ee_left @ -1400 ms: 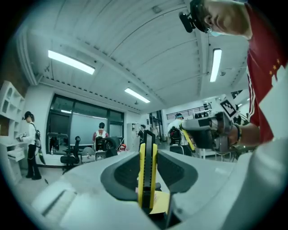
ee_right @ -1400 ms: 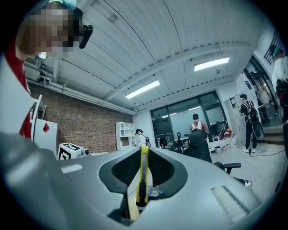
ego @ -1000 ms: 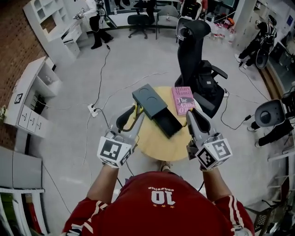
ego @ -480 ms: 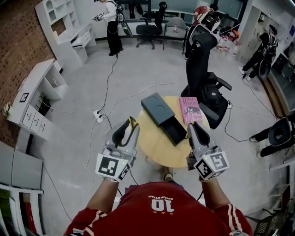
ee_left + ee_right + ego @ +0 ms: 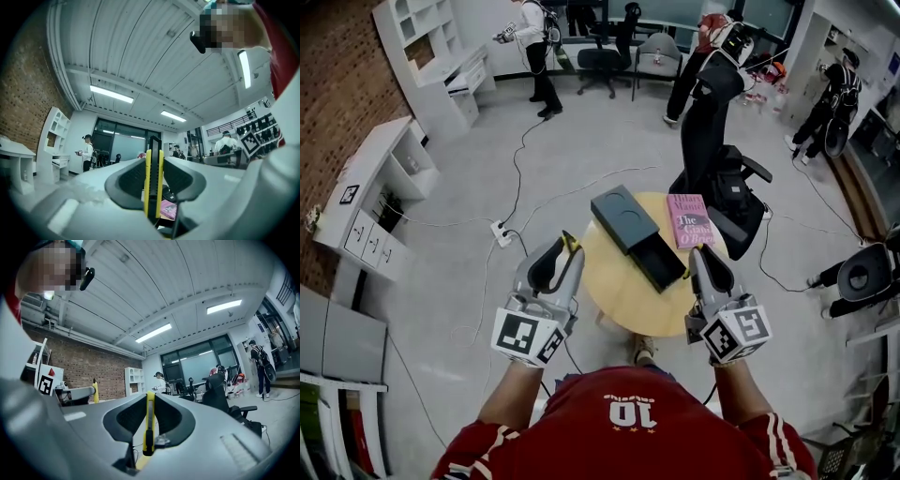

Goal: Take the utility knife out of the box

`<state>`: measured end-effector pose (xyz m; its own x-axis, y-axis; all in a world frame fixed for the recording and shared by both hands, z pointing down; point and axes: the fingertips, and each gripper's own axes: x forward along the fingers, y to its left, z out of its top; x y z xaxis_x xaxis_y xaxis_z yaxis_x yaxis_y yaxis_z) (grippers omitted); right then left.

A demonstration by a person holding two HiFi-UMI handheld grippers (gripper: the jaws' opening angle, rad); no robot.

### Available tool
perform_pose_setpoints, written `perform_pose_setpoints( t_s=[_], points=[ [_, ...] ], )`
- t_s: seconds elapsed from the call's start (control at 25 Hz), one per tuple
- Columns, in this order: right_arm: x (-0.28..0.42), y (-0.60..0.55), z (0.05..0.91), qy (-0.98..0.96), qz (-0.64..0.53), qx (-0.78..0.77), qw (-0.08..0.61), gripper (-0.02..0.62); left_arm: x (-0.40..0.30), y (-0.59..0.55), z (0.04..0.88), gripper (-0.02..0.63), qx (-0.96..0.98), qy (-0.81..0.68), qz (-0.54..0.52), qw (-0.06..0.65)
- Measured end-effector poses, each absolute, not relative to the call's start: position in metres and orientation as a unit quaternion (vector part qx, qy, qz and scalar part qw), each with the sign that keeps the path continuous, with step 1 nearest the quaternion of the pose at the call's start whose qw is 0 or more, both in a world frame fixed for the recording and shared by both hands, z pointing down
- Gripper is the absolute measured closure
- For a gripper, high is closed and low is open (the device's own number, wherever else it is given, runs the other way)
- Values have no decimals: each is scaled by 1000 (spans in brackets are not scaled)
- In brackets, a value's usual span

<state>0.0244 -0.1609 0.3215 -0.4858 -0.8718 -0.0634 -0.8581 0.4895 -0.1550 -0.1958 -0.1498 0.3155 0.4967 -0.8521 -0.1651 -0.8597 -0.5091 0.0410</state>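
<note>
A dark box [image 5: 617,214] lies on the round wooden table [image 5: 619,292], its drawer [image 5: 662,266] pulled out toward me. My left gripper [image 5: 565,247] is off the table's left edge, shut on the yellow and black utility knife [image 5: 153,180]. The knife stands upright between the pads, and its yellow tip [image 5: 572,243] shows in the head view. My right gripper [image 5: 706,253] is at the table's right edge near the drawer. In the right gripper view the right gripper [image 5: 149,427] is shut on a slim yellow strip-like piece [image 5: 149,420] seen edge-on; I cannot tell what it is.
A pink book [image 5: 692,221] lies on the table right of the box. A black office chair [image 5: 712,131] stands behind the table. A power strip [image 5: 501,234] and cables lie on the floor to the left. White shelves [image 5: 366,192] line the left wall. People stand at the back.
My left gripper has drawn back from the box to the table's left edge, with the knife still in it. The right gripper has pulled back a little from the drawer.
</note>
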Motion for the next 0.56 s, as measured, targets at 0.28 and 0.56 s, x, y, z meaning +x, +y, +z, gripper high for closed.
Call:
perform_pose_setpoints(
  t_s=[0.28,0.56],
  points=[
    [12,-163,312,867,-43,-492,66,546,-205,-148,311,476,-862,500,89,18],
    [15,-159,310,870,-42,-487,66,546,-199,-146,307,476,-862,498,90,24]
  ],
)
